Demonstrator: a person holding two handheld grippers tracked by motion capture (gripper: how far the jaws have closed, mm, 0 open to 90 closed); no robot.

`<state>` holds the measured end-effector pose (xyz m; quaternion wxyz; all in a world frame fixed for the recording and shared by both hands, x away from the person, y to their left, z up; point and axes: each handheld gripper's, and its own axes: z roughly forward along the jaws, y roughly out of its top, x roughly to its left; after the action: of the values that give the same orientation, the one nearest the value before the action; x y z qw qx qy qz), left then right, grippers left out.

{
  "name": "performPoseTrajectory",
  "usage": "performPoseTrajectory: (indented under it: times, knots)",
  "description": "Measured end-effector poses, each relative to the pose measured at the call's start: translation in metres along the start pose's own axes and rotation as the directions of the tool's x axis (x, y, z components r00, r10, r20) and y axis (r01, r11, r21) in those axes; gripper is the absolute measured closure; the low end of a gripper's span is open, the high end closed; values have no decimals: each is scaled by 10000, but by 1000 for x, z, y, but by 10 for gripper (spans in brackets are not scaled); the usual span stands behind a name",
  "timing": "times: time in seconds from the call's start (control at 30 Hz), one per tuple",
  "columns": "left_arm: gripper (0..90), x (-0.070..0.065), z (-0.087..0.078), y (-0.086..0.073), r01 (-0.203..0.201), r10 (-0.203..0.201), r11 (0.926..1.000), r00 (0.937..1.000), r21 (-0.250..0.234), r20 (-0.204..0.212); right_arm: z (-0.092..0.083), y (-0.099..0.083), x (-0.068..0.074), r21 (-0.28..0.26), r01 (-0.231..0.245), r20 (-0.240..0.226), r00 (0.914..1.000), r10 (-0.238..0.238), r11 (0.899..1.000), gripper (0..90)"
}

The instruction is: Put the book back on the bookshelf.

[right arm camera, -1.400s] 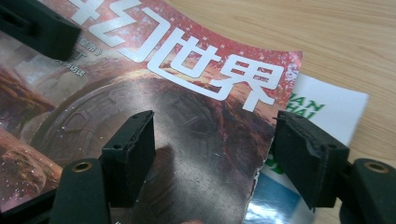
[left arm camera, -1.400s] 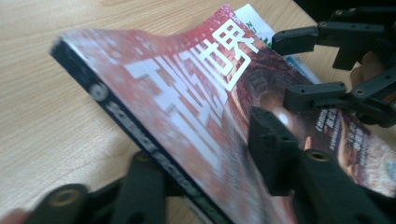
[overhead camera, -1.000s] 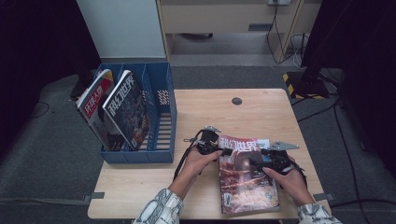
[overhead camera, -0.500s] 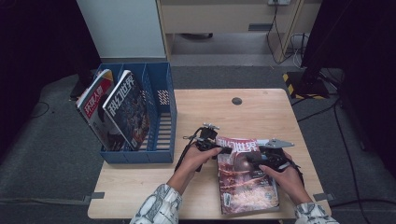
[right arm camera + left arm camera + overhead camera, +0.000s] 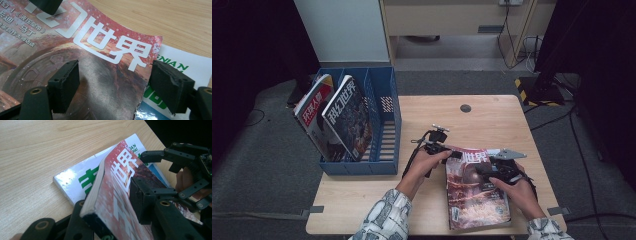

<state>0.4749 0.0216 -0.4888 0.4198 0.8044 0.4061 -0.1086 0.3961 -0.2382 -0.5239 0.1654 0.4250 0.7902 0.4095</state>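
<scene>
Two magazines (image 5: 334,120) already stand in blue rack (image 5: 387,167), upper left; red magazine (image 5: 474,192) not yet filed, lower right, atop white one (image 5: 75,180). Left gripper (image 5: 110,202) jaws, just closing, clamp its spine corner; right gripper (image 5: 113,85) gapes over cover, holding nothing.

A wooden table (image 5: 492,115) stands on grey carpet (image 5: 262,165). Behind the table stand a pale cabinet (image 5: 344,30) and a beige desk (image 5: 452,17).

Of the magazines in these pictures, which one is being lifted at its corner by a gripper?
The red-covered magazine on top of the pile, raised at its corner by the left gripper. The white magazine under it lies flat; two others stand in the blue rack.
</scene>
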Motion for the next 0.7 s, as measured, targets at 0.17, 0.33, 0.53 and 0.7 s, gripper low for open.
performPoseTrajectory:
  times: [0.17,0.33,0.53,0.7]
  knots:
    - [718,-2,-3,0,-236,237,9997,9996,47,-156,0,0,0,-19,39,-49,10000,-39,10000,241]
    - [725,-6,-6,-1,-380,380,9993,9990,41,-216,1,0,0,-9,-129,-215,9997,129,9999,229]
    - [728,-9,-15,-5,-563,564,9983,9984,153,-100,3,1,2,11,-194,-398,9990,194,9998,191]
    - [713,-10,-18,-6,-593,597,9975,9982,371,-95,3,2,6,44,181,-658,9977,-177,9998,226]
